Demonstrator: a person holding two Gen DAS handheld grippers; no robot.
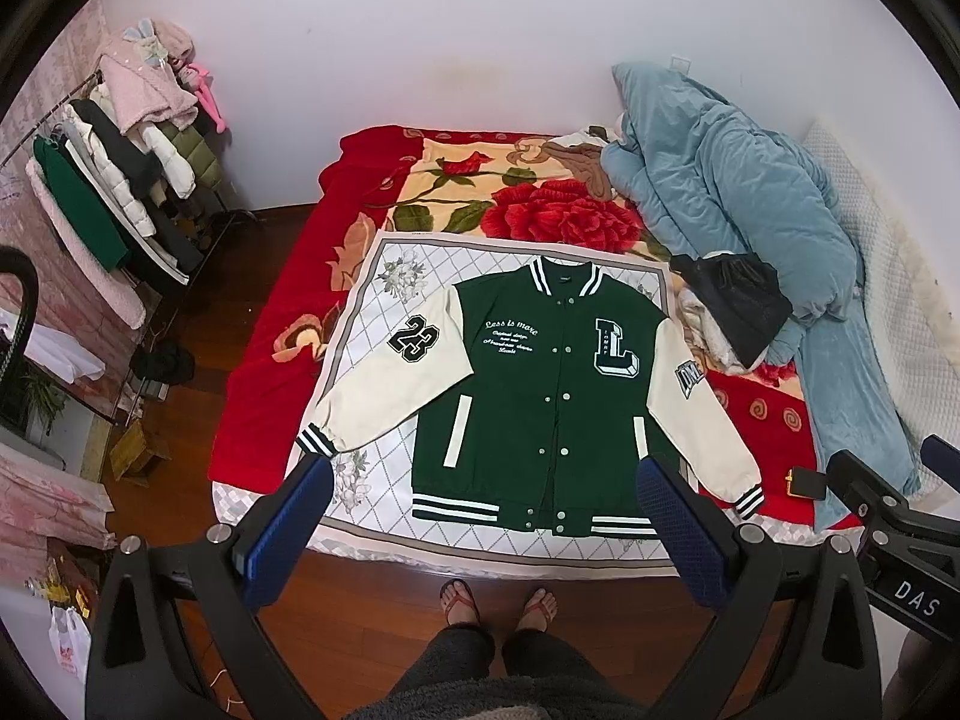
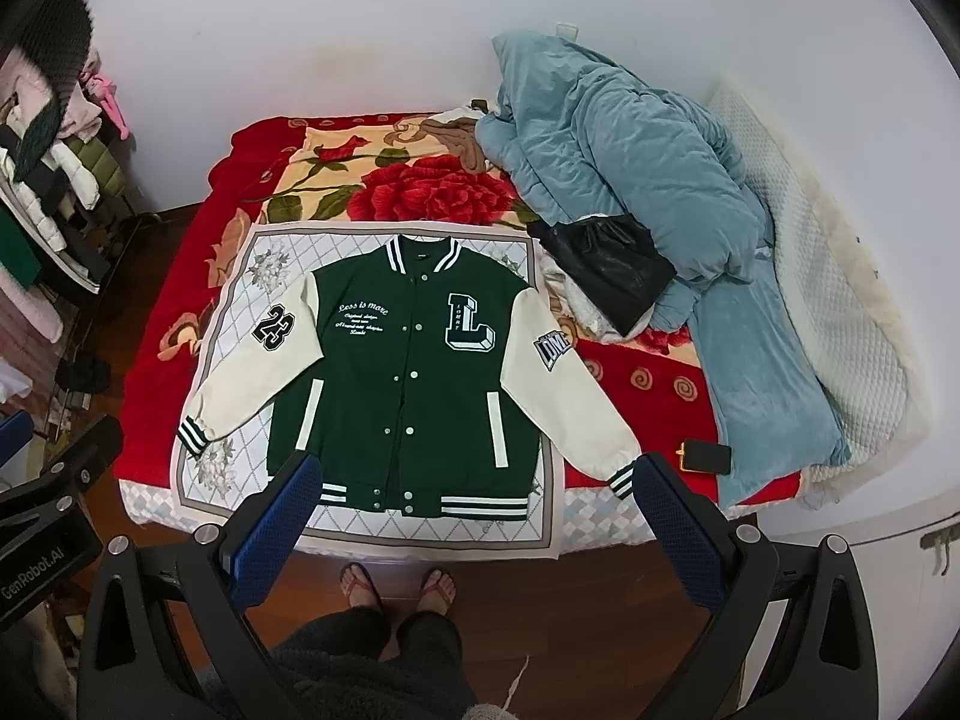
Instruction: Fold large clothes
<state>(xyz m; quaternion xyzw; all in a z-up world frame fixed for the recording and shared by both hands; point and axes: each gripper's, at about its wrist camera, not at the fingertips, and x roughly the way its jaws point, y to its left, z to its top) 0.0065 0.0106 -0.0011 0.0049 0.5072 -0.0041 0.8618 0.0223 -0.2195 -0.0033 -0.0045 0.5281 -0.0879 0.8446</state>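
The left gripper (image 1: 483, 513) hangs in the air above the near edge of the bed, its jaws spread wide and holding nothing; its blue-padded fingers (image 1: 288, 531) frame the hem of the jacket from above without touching it. The right gripper (image 2: 477, 507) hovers just beside it at about the same height, jaws likewise wide and empty, tilted down toward the bed. Each gripper shows at the edge of the other's view, so the two are held close together, side by side, in front of the person's body.

Below them a green varsity jacket (image 1: 540, 372) lies flat and face up, snapped shut, on a white quilted cloth (image 1: 384, 276) with a diamond pattern. Its collar points toward the wall and its striped hem toward the person. Both cream sleeves are spread out and down; the sleeve with the "23" patch (image 1: 414, 337) ends in a striped cuff on the cloth, and the other sleeve (image 2: 564, 396) runs past the cloth's edge onto the red rose blanket (image 1: 540, 210).

Farther out, a rumpled blue quilt (image 1: 738, 192) is heaped along the far side of the bed, with a black bag (image 1: 735, 300) against it and a dark phone (image 2: 708, 456) near the sleeve's cuff. A clothes rack (image 1: 102, 180) stands by the wall. The person's feet in sandals (image 1: 498, 603) stand on the wood floor (image 1: 372, 594) at the bed's edge.
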